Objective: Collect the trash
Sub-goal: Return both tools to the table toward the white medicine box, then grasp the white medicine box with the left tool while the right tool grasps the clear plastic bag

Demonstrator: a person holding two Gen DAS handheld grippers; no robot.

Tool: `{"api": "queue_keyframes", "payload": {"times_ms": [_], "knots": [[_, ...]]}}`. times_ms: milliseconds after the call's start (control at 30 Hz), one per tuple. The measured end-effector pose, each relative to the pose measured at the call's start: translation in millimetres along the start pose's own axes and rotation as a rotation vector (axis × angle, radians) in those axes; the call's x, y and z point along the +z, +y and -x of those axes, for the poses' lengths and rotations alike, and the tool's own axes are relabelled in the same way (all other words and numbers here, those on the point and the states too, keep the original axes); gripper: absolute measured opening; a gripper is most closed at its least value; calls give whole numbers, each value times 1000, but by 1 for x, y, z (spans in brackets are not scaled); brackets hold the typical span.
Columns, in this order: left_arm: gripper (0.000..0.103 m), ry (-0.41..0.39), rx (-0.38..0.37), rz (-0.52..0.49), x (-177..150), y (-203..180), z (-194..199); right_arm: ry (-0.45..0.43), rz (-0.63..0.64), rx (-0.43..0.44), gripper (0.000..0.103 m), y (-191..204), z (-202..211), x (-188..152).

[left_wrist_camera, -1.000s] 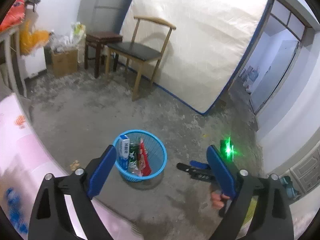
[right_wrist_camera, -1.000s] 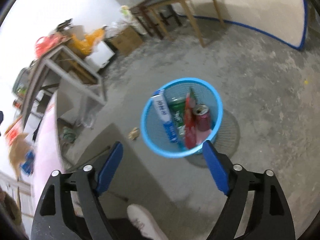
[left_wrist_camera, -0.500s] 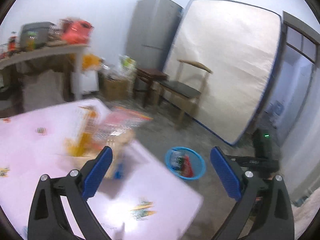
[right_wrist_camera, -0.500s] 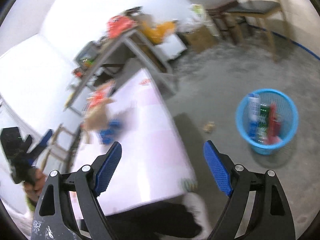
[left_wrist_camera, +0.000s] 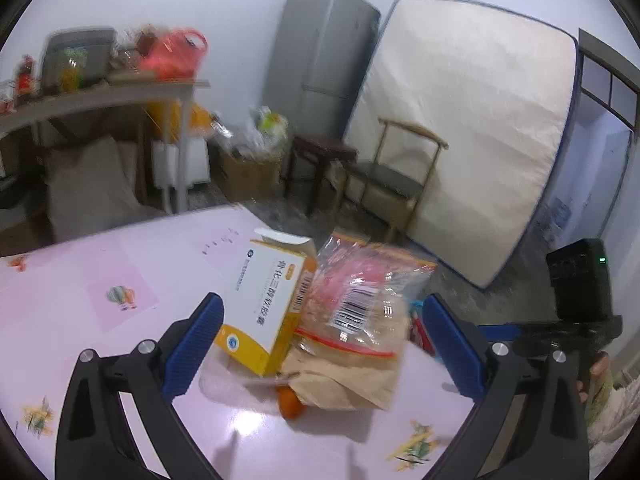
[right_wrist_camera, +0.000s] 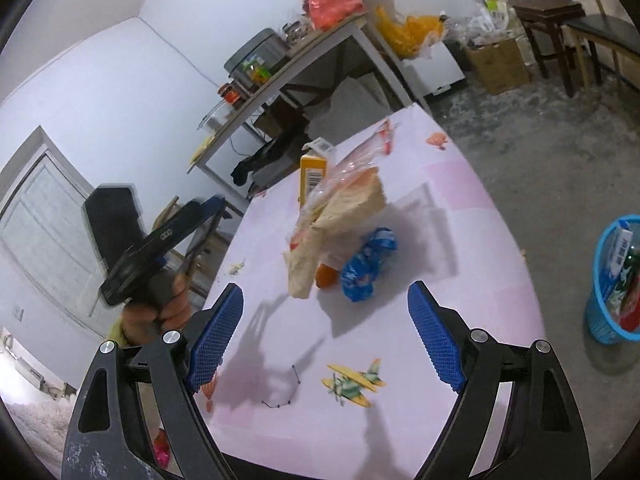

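Done: basket (right_wrist_camera: 596,320) on the floor holds some trash.
Left: box (left_wrist_camera: 266,304), bag (left_wrist_camera: 352,320), wrapper (right_wrist_camera: 366,264) on my table (right_wrist_camera: 460,240).
Tongs: my left (left_wrist_camera: 320,340) and right (right_wrist_camera: 326,334) both apart, empty.

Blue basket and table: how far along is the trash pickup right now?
Partly done. The blue basket on the floor already holds several wrappers and a box. Nothing is in hand: both the left hand-held gripper and right hand-held gripper are open. Left on the pink table: yellow box, clear bag, blue wrapper.
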State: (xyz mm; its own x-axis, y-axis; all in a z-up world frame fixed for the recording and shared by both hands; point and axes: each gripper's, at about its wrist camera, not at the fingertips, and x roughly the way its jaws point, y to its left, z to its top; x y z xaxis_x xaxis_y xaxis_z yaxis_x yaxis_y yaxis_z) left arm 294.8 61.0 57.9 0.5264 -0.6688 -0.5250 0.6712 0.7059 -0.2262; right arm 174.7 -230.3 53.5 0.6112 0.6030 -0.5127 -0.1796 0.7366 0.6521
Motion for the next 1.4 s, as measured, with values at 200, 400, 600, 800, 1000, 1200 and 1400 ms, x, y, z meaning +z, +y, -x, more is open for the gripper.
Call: {"api": "queue_keyframes", "payload": {"times_ms": [200,400,600,800,1000,1200,1400], "knots": [[97,109,-50,6,14,38,-65,35,-4,-18,81,0,-17,0],[97,162,-115,5,18,59,-99,54,-12,-36,81,-3,-26,1],[97,203,-134,-44,15,56,-116,74,-22,-34,81,-5,-36,0],[94,196,-137,-30,14,56,-123,83,-35,-28,81,-4,-42,-1],[80,184,-133,3,14,60,-122,59,-56,-8,81,-1,-35,4],[79,166,-117,18,11,61,-116,6,-104,21,81,-5,-25,18],[78,112,-108,46,10,63,-98,-77,-181,48,81,-17,-12,37]]}}
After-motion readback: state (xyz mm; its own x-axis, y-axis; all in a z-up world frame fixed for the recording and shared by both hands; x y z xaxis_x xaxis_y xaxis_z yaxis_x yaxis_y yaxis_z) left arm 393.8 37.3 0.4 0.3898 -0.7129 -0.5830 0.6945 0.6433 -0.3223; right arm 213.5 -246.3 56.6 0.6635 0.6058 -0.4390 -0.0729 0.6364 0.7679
